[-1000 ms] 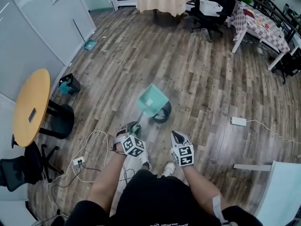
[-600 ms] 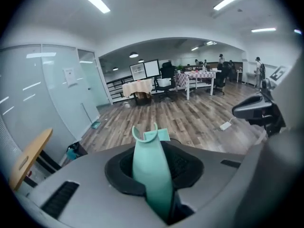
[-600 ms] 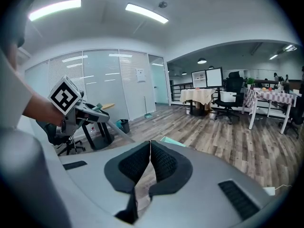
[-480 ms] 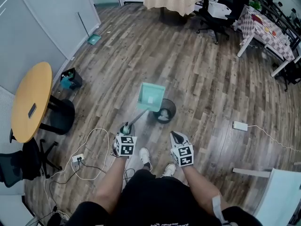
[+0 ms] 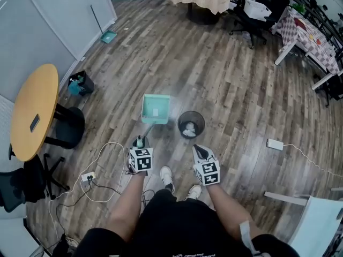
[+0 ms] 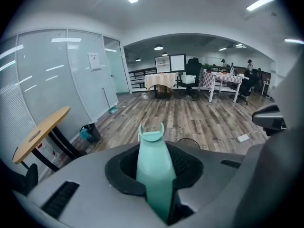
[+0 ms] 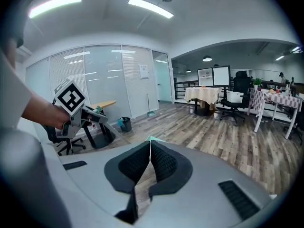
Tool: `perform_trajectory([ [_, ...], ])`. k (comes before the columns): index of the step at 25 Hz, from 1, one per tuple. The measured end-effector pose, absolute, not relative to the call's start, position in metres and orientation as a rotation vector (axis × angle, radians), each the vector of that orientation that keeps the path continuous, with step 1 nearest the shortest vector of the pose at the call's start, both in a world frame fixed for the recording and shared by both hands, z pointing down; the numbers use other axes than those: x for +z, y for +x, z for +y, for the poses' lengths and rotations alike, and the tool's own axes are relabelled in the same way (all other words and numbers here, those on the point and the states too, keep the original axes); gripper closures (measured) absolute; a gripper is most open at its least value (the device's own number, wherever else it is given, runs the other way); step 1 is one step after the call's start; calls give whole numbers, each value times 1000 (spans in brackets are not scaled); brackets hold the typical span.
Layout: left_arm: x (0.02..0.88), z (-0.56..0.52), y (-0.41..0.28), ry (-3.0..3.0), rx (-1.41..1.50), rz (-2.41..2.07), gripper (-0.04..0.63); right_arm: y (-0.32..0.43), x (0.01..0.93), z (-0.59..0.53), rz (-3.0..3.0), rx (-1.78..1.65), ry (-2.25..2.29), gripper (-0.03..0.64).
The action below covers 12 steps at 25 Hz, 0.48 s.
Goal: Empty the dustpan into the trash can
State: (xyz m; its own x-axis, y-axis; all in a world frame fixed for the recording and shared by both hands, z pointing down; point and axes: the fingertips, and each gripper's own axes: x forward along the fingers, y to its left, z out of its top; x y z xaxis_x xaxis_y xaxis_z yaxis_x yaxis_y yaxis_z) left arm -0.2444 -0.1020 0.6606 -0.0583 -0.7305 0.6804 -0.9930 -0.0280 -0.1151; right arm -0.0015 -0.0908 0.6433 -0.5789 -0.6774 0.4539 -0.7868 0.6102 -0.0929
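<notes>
head view alone shows crumpled white paper (image 5: 188, 127) in round black trash can (image 5: 179, 123), left gripper (image 5: 140, 142) pinching mint green plastic dustpan (image 5: 155, 108), right gripper (image 5: 199, 150) pressed together, white wall notice (image 6: 93, 60) unreadable

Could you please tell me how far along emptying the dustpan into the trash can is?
Apparently done: white waste lies in the trash can. In hand: the left gripper holds the dustpan by its handle, beside the can. Left: a pale spot in the pan may be residue.

Dustpan (image 5: 156, 108) just left of trash can (image 5: 179, 123), table (image 5: 40, 90) farther left.
</notes>
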Motion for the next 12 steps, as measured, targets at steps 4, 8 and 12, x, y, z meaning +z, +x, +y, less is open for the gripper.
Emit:
perform_trajectory([
  [4,695,-112,-255,1752,918,-1780,497,-12,650,-102,-2445,423,1172,592],
  [8,733,-121,-260,1679,931,-1727,498,-15,661,-110,-2414,446,1182,592],
  [12,764,-130,-264,1601,897,-1676,497,-18,670,-116,-2382,484,1193,592],
])
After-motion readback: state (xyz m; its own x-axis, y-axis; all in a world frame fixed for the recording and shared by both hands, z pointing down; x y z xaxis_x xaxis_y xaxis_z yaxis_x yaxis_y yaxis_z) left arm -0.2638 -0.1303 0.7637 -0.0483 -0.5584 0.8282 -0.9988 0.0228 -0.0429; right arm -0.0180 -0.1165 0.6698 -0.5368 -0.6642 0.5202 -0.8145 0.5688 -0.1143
